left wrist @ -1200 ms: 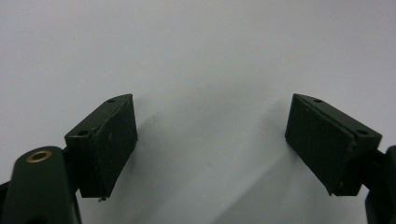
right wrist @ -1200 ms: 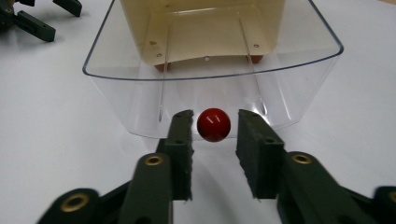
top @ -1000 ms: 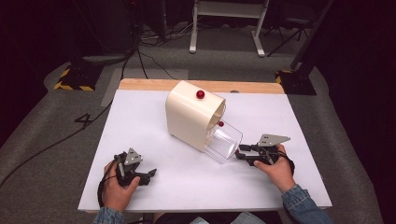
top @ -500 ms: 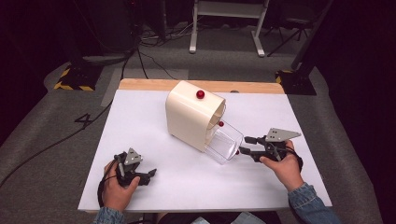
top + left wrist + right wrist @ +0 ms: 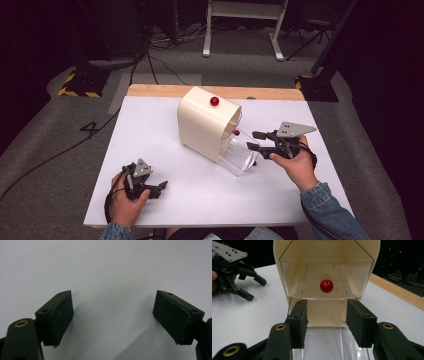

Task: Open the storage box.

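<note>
My right gripper [image 5: 254, 141] hovers level before the cream box's [image 5: 205, 122] clear drawer [image 5: 240, 159], jaws half apart after closing slightly, empty; left gripper [image 5: 161, 188] rests wide open on the white table [image 5: 150, 130]

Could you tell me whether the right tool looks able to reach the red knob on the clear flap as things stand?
Probably yes. The right tool points straight at the red knob on the clear flap, its jaws are apart with nothing between them, and nothing lies between tool and knob.
</note>
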A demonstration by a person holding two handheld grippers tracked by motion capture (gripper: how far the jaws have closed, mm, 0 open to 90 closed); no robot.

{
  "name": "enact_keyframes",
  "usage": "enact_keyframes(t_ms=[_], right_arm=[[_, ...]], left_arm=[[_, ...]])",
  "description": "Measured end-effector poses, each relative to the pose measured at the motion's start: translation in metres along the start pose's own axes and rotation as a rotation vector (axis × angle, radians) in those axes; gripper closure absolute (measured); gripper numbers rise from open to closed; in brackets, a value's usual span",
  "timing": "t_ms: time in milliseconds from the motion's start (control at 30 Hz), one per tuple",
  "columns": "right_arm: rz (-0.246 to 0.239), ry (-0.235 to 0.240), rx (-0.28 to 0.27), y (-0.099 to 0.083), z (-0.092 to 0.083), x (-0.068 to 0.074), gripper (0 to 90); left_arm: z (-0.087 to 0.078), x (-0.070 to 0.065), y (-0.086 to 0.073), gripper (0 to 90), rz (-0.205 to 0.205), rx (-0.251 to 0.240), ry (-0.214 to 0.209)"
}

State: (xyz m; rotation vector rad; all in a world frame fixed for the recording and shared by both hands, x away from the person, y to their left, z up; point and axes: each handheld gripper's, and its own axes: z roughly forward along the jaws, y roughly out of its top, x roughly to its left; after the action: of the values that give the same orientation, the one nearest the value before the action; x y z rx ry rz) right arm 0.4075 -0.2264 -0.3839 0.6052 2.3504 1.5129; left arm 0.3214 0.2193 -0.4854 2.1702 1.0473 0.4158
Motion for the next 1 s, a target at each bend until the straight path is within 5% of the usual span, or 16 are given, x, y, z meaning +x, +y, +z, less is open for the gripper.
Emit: enact_keyframes(t_ms=[433,700,1000], right_arm=[[-0.017,0.015,-0.005,0.008,0.035,-0.006,60.2],[-0.040,0.005,-0.018,0.010,0.043,-0.004,74.0],[-0.058,-0.005,-0.032,0.008,0.042,-0.003,74.4]], left_arm=[[0.000,-0.001,0.000,17.4,0.008,0.000,0.007],[0.000,-0.002,0.000,17.3,0.002,-0.001,0.008],[0.000,-0.001,0.000,17.3,0.007,0.000,0.006]])
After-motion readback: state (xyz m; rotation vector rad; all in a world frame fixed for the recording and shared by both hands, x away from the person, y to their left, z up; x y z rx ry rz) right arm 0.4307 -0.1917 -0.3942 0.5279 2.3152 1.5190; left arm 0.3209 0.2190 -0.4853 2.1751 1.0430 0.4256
